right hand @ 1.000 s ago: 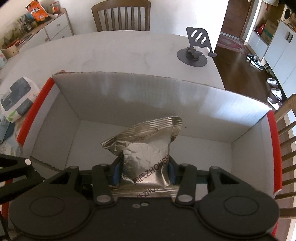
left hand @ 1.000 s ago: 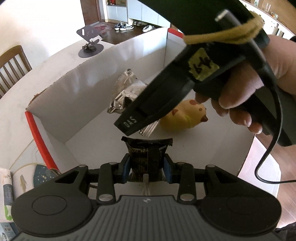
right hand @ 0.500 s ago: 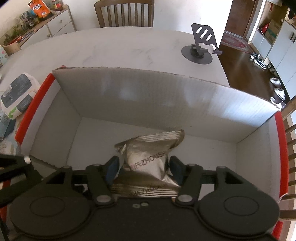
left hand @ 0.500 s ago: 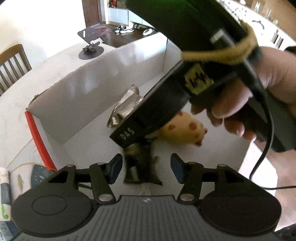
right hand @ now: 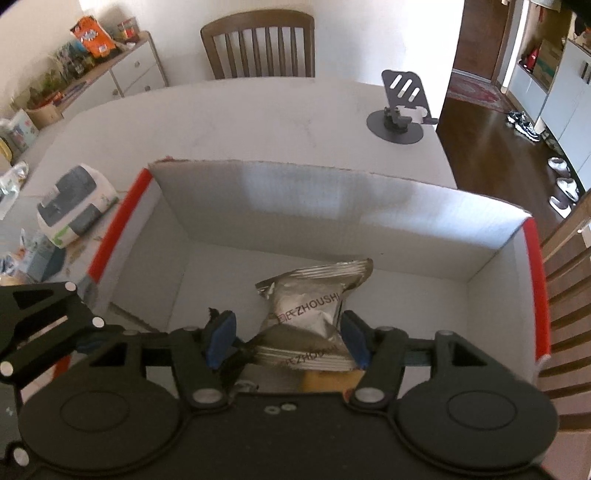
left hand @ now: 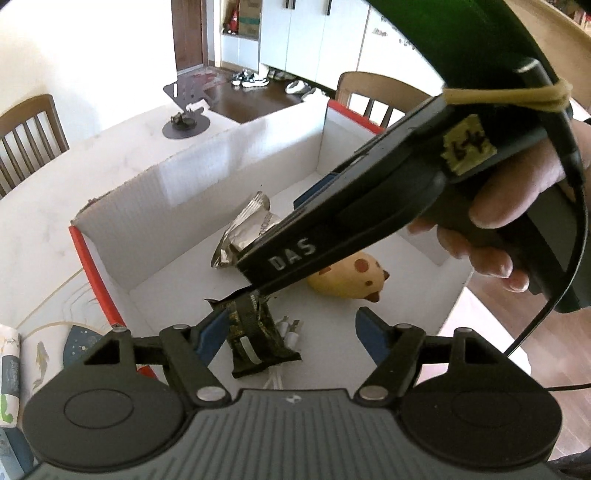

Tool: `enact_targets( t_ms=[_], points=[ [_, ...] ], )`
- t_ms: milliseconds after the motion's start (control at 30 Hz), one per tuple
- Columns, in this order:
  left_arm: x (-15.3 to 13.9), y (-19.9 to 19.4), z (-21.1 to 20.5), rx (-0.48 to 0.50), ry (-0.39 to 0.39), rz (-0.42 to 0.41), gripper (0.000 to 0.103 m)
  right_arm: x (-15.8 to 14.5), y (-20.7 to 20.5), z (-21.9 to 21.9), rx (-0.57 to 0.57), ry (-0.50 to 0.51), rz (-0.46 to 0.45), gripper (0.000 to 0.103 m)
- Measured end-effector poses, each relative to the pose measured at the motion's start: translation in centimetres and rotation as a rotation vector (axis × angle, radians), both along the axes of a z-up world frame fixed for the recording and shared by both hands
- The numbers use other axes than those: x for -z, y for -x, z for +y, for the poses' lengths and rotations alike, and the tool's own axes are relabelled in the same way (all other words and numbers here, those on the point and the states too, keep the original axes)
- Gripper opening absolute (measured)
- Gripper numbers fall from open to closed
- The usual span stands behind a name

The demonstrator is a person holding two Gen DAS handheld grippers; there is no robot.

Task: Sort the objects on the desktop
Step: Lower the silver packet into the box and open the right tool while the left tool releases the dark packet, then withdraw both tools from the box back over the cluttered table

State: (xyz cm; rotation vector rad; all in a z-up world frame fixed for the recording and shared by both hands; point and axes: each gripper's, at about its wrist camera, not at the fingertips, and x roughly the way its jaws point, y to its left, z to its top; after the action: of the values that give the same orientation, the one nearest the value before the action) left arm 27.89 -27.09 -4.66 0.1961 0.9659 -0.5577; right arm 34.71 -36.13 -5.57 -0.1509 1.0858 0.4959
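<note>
Box (right hand: 332, 206) holds silver packet (right hand: 314, 306), dark packet (left hand: 255, 332), yellow toy (left hand: 351, 280).

The left tool (left hand: 291, 332) is showing black linkages, silver screws and blue pads (left hand: 212, 336). The right tool (right hand: 286, 338) is wearing a white "DAS" marking, a yellow label, a tan rubber band and a black cable.

This is a home, in its dining area. Wooden slat-back chairs (right hand: 258, 46) stand around a pale worktop (right hand: 229, 125). A sideboard (right hand: 133, 70) against the wall carries snack bags and jars. Beyond the worktop lies dark wood flooring (right hand: 476, 129) with shoes and slippers (right hand: 561, 181) left beside white cupboards (left hand: 314, 33), and a doorway opens onto a patterned rug (right hand: 476, 90).
</note>
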Motion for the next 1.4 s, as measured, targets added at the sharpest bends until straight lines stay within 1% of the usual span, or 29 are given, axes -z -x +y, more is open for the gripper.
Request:
enact_targets(
  t_ms=[200, 233, 267, 300, 400, 433, 467, 500, 567, 733, 900, 933, 1000, 1100, 1200, 1267, 1400],
  points=[
    [-1.1, 1.1, 0.5, -0.008, 0.033, -0.023, 0.075, -2.0, 1.3, -1.3, 0.014, -0.053, -0.02, 0.064],
    [-1.4, 1.4, 0.7, -0.012, 0.038, -0.028, 0.075, -2.3, 1.6, -1.5, 0.012, -0.059, -0.027, 0.066],
    [-1.6, 1.7, 0.8, -0.013, 0.044, -0.032, 0.075, -2.6, 1.9, -1.7, 0.013, -0.069, -0.032, 0.072],
    [-1.8, 2.0, 1.0, -0.014, 0.049, -0.035, 0.075, -2.9, 2.1, -2.0, 0.02, -0.082, -0.033, 0.073],
    [-2.5, 2.6, 1.7, -0.024, 0.069, -0.05, 0.075, -3.6, 2.9, -2.6, 0.039, -0.118, -0.037, 0.074],
    [-2.3, 1.8, 1.7, -0.025, 0.073, -0.054, 0.075, -3.8, 3.2, -2.8, 0.042, -0.125, -0.04, 0.074],
    [-2.5, 2.0, 1.9, -0.027, 0.077, -0.06, 0.075, -4.0, 3.6, -2.9, 0.044, -0.13, -0.044, 0.074],
    [-2.8, 2.2, 2.1, -0.029, 0.08, -0.065, 0.076, -4.1, 3.9, -2.9, 0.046, -0.135, -0.046, 0.074],
    [-3.1, 2.6, 2.4, -0.033, 0.088, -0.074, 0.081, -4.4, 4.6, -3.0, 0.05, -0.145, -0.051, 0.075],
    [-3.8, 3.8, 3.6, -0.046, 0.105, -0.088, 0.082, -5.2, 5.8, -3.2, 0.08, -0.166, -0.074, 0.075],
    [-4.0, 4.8, 4.6, -0.056, 0.112, -0.094, 0.084, -5.3, 7.2, -2.6, 0.097, -0.127, -0.117, 0.075],
    [-4.0, 5.0, 4.7, -0.056, 0.114, -0.095, 0.087, -5.4, 7.4, -2.6, 0.101, -0.124, -0.124, 0.075],
    [-4.0, 5.3, 5.2, -0.06, 0.115, -0.097, 0.089, -5.6, 8.0, -2.5, 0.116, -0.129, -0.143, 0.075],
    [-4.0, 5.8, 6.2, -0.066, 0.148, -0.091, 0.089, -6.0, 8.6, -2.6, 0.138, -0.158, -0.163, 0.075],
    [-4.3, 6.2, 7.1, -0.068, 0.17, -0.099, 0.09, -6.3, 9.2, -2.3, 0.145, -0.163, -0.175, 0.075],
    [-4.6, 6.5, 7.7, -0.067, 0.178, -0.11, 0.098, -6.3, 9.6, -2.0, 0.152, -0.164, -0.174, 0.075],
    [-4.9, 7.3, 9.3, -0.072, 0.212, -0.119, 0.099, -6.4, 10.6, -1.1, 0.178, -0.158, -0.186, 0.076]
  ],
)
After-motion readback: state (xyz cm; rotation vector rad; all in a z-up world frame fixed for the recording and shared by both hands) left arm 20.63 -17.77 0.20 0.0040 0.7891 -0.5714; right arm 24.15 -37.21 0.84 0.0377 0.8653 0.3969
